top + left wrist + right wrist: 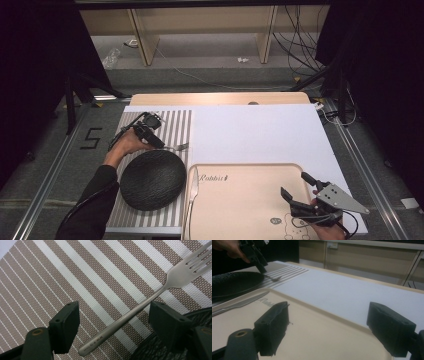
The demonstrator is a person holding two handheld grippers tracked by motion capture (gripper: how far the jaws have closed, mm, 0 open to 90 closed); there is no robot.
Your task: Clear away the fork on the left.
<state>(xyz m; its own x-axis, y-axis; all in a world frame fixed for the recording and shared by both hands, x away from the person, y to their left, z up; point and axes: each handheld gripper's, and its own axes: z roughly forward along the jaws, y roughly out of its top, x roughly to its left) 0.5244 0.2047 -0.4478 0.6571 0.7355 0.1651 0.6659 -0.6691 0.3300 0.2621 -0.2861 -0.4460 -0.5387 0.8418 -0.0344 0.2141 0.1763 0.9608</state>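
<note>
While the left gripper [159, 141] hangs over the fork [140, 308] on the striped placemat [75, 277], its jaws stand apart astride the handle, not yet pressing it. A good pick, I judge, means lowering until both pads flank the handle, then closing squarely (the black plate [152, 179] sits just beside one jaw). Over the beige tray [240, 200], the right gripper [299, 192] waits with jaws wide and empty.
</note>
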